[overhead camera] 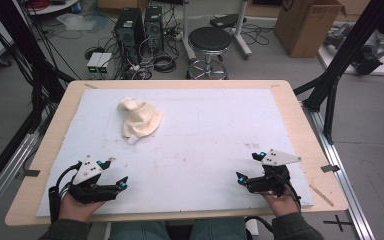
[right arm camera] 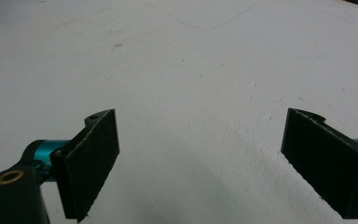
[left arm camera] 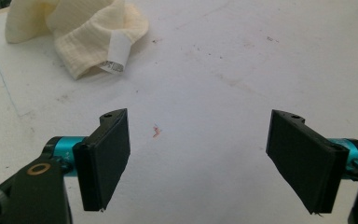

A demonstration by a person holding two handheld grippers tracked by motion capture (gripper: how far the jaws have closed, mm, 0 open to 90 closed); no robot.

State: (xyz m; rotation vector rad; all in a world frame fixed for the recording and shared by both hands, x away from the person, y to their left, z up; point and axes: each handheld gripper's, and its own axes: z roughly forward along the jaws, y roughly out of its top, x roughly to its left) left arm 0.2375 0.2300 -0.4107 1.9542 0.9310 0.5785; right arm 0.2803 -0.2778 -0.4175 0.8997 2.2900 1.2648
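1. The cloth point(overhead camera: 140, 119) is a cream, crumpled heap on the white mat point(overhead camera: 205, 135), at about 10 o'clock from the mat's middle, in its far-left part.
2. A white tag point(left arm camera: 116, 52) sticks out of the cloth's near edge; in the left gripper view the cloth point(left arm camera: 74, 35) sits at 11 o'clock, well beyond the jaws.
3. The left gripper point(overhead camera: 114, 172) rests at the mat's near-left corner, about 7 o'clock from the middle, held in the person's left hand point(overhead camera: 77, 205).
4. Its jaws stand wide apart with nothing between them; in its own view the left gripper point(left arm camera: 198, 158) frames bare mat with a small red mark point(left arm camera: 156, 130).
5. The cloth lies well apart from the left gripper, at roughly 1 o'clock from it in the high view.
6. The right gripper point(overhead camera: 247, 167) sits at the near-right corner, about 5 o'clock from the middle, held in the right hand point(overhead camera: 282, 200).
7. Its jaws are also spread wide and empty; in its own view the right gripper point(right arm camera: 200, 158) has bare, scuffed mat between the pads.
8. The mat lies on a wooden table point(overhead camera: 300, 115).
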